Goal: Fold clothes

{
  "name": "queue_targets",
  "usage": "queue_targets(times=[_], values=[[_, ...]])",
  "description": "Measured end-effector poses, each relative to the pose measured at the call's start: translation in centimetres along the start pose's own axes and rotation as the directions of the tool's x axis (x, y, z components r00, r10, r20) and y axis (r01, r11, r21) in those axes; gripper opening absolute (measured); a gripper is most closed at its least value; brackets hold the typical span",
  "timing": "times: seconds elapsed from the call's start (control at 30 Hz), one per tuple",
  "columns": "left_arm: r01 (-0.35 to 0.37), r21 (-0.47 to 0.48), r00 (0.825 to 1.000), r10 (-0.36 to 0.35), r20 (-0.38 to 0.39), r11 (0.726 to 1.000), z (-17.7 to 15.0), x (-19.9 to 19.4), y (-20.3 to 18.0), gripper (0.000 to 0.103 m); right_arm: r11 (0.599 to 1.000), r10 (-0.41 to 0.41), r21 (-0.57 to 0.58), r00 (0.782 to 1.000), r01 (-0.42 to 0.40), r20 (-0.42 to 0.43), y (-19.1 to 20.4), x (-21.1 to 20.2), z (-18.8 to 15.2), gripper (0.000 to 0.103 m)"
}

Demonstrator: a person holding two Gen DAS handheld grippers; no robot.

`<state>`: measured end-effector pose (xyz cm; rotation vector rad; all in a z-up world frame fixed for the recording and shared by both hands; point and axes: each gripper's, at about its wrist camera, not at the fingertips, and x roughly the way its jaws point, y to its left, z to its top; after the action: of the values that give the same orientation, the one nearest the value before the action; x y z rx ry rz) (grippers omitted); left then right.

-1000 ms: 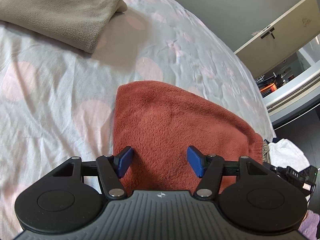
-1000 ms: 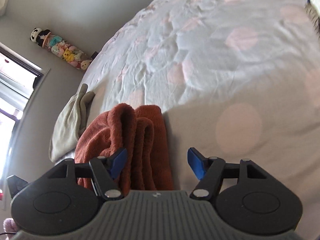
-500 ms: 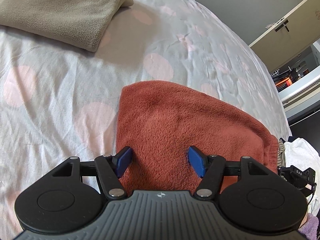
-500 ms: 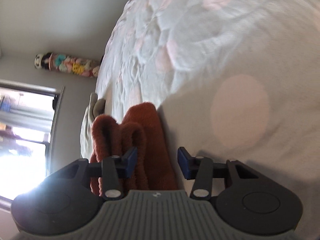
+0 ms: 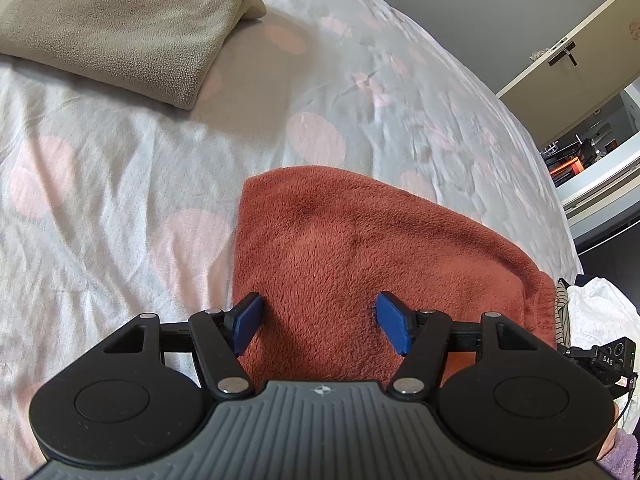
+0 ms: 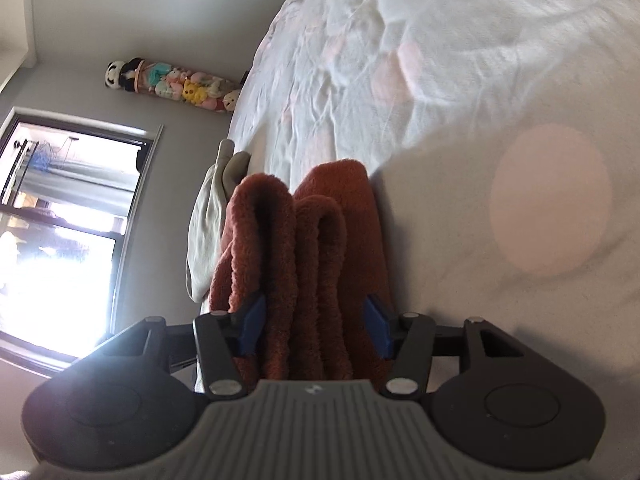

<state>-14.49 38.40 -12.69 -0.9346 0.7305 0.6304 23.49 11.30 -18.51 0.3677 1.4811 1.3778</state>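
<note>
The rust-red fleece garment (image 5: 360, 256) lies folded on the bed (image 5: 120, 184), close to its near edge, with a folded beige garment (image 5: 120, 24) well apart toward the far left corner. The left gripper (image 5: 318, 322) hovers over the top face of the red fleece with its jaws apart and holding nothing. The right gripper (image 6: 314, 328) is turned on its side at the open end of the stack, and its jaws straddle the layered folds (image 6: 312, 264); the pads appear to touch the outer layers, but whether they grip firmly cannot be told. The step in hand appears to be gathering the finished stack. To do it well, take in every layer, close squarely across the full thickness, and steady the top face with the left gripper so the thick pile does not spring apart.
</note>
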Motion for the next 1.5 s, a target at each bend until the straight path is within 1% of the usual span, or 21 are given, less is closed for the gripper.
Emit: queue_targets(times=[0.1,0.13,0.2,0.27,0.37,0.43,0.57,0.6,0.63,0.73,0.8,0.87,0.9,0.93,1.0,1.03,1.13,1.23,1.37,1.43,1.5], values=[[0.004,0.005,1.0,-0.004,-0.006,1.0,0.2,0.1,0.3,0.062,0.998,-0.056,0.002,0.998,0.056,-0.026,-0.5,0.8,0.2,0.062],[0.007,0.003,1.0,-0.007,-0.008,1.0,0.3,0.1,0.5,0.062,0.999,-0.052,0.009,0.998,0.052,-0.032,-0.8,1.0,0.3,0.063],[0.013,-0.003,1.0,-0.013,-0.014,1.0,0.4,0.1,0.9,0.063,0.998,-0.054,0.028,0.997,0.055,-0.053,-1.5,1.4,0.6,0.069],[0.02,-0.009,1.0,-0.021,-0.022,1.0,0.5,0.1,1.4,0.066,0.998,-0.042,0.04,0.996,0.045,-0.075,-2.1,2.0,1.0,0.07],[0.034,-0.033,0.999,-0.036,-0.037,0.999,0.3,0.4,2.5,0.073,0.999,-0.021,0.034,0.994,0.024,-0.106,-2.6,2.9,1.6,0.07],[0.058,-0.073,0.997,-0.061,-0.04,0.996,0.1,0.9,3.7,0.075,1.0,-0.004,0.027,0.993,0.008,-0.122,-2.6,3.5,1.7,0.07],[0.135,-0.191,0.988,-0.147,-0.05,0.972,-0.5,3.1,5.9,0.078,0.999,0.027,0.047,0.99,-0.021,-0.14,-2.9,4.2,1.8,0.069],[0.147,-0.211,0.985,-0.162,-0.056,0.966,-0.7,3.8,6.3,0.081,0.998,0.03,0.05,0.989,-0.023,-0.142,-2.9,4.4,1.9,0.069],[0.158,-0.219,0.983,-0.174,-0.054,0.963,-0.8,4.2,6.4,0.084,0.998,0.031,0.05,0.989,-0.024,-0.146,-2.8,4.5,1.8,0.069],[0.188,-0.212,0.979,-0.2,-0.037,0.959,-0.9,4.9,6.4,0.086,0.999,0.019,0.036,0.987,-0.014,-0.16,-2.4,5.2,1.8,0.069],[0.196,-0.209,0.978,-0.208,-0.036,0.958,-1.0,5.0,6.5,0.085,1.0,-0.001,0.019,0.985,0.004,-0.17,-1.9,6.0,1.7,0.064],[0.205,-0.205,0.976,-0.216,-0.033,0.957,-1.1,5.0,6.5,0.079,1.0,-0.011,0.012,0.986,0.013,-0.168,-1.6,6.3,1.7,0.06],[0.218,-0.203,0.973,-0.229,-0.032,0.955,-1.1,5.1,6.4,0.067,1.0,-0.012,0.015,0.986,0.015,-0.165,-1.6,6.3,1.6,0.058],[0.234,-0.205,0.969,-0.246,-0.031,0.95,-1.2,5.1,6.3,0.059,1.0,-0.013,0.021,0.987,0.017,-0.16,-1.5,6.2,1.5,0.057],[0.241,-0.195,0.967,-0.251,-0.029,0.951,-1.3,5.2,6.2,0.055,0.999,-0.016,0.025,0.989,0.02,-0.148,-1.3,5.9,1.3,0.054],[0.242,-0.185,0.967,-0.251,-0.027,0.952,-1.3,5.1,6.1,0.051,0.999,-0.018,0.024,0.99,0.022,-0.141,-1.2,5.8,1.2,0.053],[0.246,-0.149,0.968,-0.251,-0.014,0.958,-1.4,4.6,5.6,0.041,0.999,-0.039,-0.013,0.992,0.038,-0.122,0.0,5.3,0.9,0.051],[0.251,-0.125,0.968,-0.253,0.005,0.96,-1.5,4.0,5.4,0.035,0.998,-0.047,-0.035,0.994,0.043,-0.101,1.1,4.6,0.5,0.049],[0.266,-0.112,0.964,-0.264,0.032,0.957,-1.6,3.3,5.5,0.03,0.996,-0.078,-0.043,0.995,0.075,-0.068,3.0,4.0,0.1,0.047],[0.273,-0.105,0.962,-0.27,0.046,0.956,-1.6,2.9,5.5,0.028,0.994,-0.089,-0.061,0.995,0.086,-0.052,4.5,3.7,-0.1,0.046],[0.282,-0.094,0.959,-0.277,0.063,0.955,-1.5,2.5,5.4,0.027,0.99,-0.104,-0.103,0.994,0.099,-0.041,6.6,3.6,-0.2,0.046]])
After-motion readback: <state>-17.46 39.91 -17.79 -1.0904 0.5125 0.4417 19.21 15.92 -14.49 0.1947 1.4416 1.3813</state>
